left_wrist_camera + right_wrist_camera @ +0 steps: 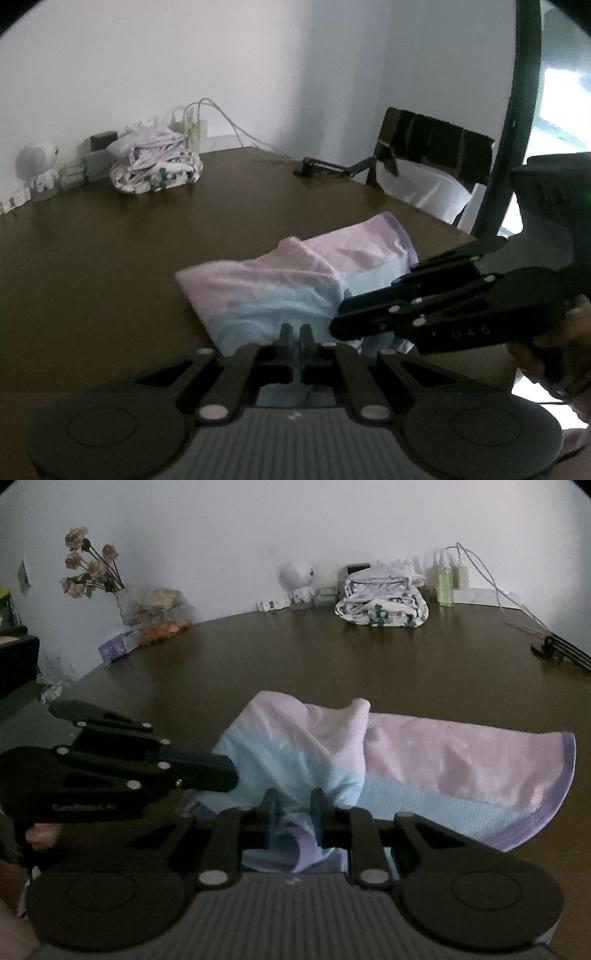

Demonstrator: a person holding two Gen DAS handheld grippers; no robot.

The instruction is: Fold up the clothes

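Note:
A pink and light-blue garment (295,273) with purple trim lies rumpled on the dark brown table (110,277). My left gripper (295,332) is shut on its blue near edge, a thin strip of cloth showing between the fingers. In the right wrist view the same garment (424,760) spreads to the right, and my right gripper (293,806) is shut on a bunched blue fold of it. The two grippers sit side by side at the near hem: the right gripper (341,321) comes in from the right, the left gripper (231,771) from the left.
A stack of folded clothes (384,602) sits at the table's far edge beside a white figurine (297,579) and chargers with cables. A black folding stand (332,168) and a chair (432,147) are at the far right, and a vase of flowers (92,565) is at the far left.

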